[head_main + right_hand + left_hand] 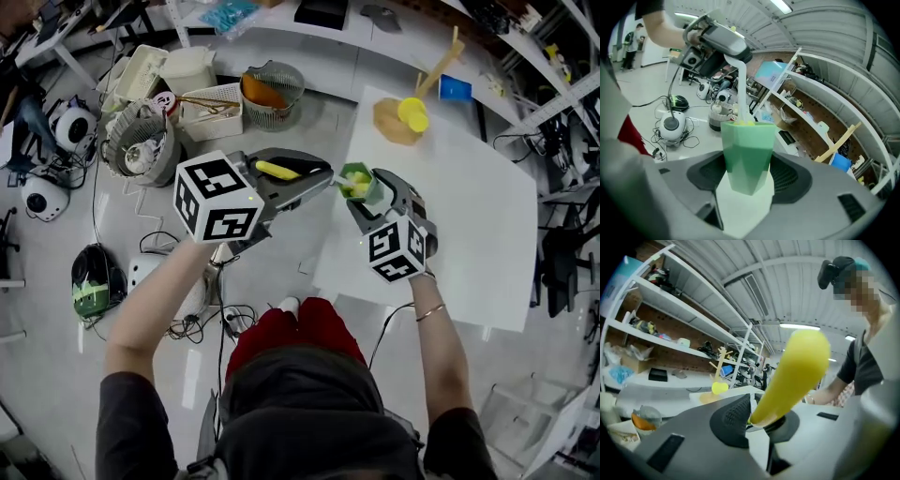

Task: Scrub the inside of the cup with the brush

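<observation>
- Over by the left edge of the white table [469,225], right in front of the person, the two grippers come together tip to tip
- The right gripper [373,195] is clamped onto the green cup [356,180], and the right gripper view shows both jaws pressed against its faceted sides, with the mouth facing away from the camera
- The cup is held up in the air and isn't resting on the table
- The left gripper [314,180] is squeezed tight on the brush [278,171], grabbing it by the fat yellow handle
- In the left gripper view that handle sticks back up toward the camera from between the two dark pads [733,420], so it fills most of the middle of the shot
- From the right gripper view you can see the brush's white neck coming down from the left gripper and dropping into the mouth of the cup
- A bit of yellow-green bristle pokes up at the rim, so the head is inside, but I can't tell how deep it goes
- At the far end of the table there's a wooden rack [398,122] with a yellow cup [412,114] hanging on it, well apart from the action
- On the floor to the left sits a mesh basket [274,94] with something orange in it, plus a tangle of cables and other gear
</observation>
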`<act>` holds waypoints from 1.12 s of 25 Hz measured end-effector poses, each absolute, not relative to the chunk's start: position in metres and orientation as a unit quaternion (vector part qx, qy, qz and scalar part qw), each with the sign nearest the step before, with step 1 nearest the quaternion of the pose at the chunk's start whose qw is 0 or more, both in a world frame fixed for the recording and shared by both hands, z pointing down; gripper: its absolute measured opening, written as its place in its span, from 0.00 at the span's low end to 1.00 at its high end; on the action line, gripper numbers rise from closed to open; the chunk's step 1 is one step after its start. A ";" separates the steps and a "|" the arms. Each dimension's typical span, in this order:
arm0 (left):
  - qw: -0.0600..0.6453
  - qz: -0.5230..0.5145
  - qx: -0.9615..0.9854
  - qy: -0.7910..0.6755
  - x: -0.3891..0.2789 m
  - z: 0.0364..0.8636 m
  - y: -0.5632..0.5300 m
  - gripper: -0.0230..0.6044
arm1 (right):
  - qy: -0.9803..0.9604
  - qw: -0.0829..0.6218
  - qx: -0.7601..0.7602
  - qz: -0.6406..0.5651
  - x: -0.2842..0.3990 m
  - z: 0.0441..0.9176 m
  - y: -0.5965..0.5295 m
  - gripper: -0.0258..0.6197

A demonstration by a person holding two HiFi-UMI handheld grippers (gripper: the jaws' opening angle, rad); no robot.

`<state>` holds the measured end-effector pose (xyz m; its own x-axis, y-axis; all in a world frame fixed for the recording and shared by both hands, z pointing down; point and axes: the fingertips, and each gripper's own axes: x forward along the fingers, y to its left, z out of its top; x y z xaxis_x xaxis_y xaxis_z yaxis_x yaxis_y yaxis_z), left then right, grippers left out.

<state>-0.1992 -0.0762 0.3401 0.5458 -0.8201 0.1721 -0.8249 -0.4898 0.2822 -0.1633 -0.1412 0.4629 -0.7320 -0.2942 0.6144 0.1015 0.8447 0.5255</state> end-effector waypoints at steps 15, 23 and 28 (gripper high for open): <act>-0.099 0.264 0.913 -0.294 -0.147 0.324 -0.042 0.10 | -0.896 0.341 0.002 -0.283 -0.153 0.453 -0.117 0.51; 0.160 0.068 0.863 -0.475 -0.182 0.342 -0.079 0.10 | -0.885 0.362 0.092 -0.277 -0.143 0.468 -0.135 0.51; 0.276 -0.045 0.809 -0.517 -0.194 0.352 -0.085 0.10 | -0.861 0.380 0.145 -0.306 -0.138 0.468 -0.148 0.51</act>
<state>-0.1942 -0.0853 0.3525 0.4607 -0.8617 0.2128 -0.8124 -0.3128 0.4921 -0.1376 -0.1476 0.4682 -0.6691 -0.4820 0.5657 -0.0161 0.7703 0.6374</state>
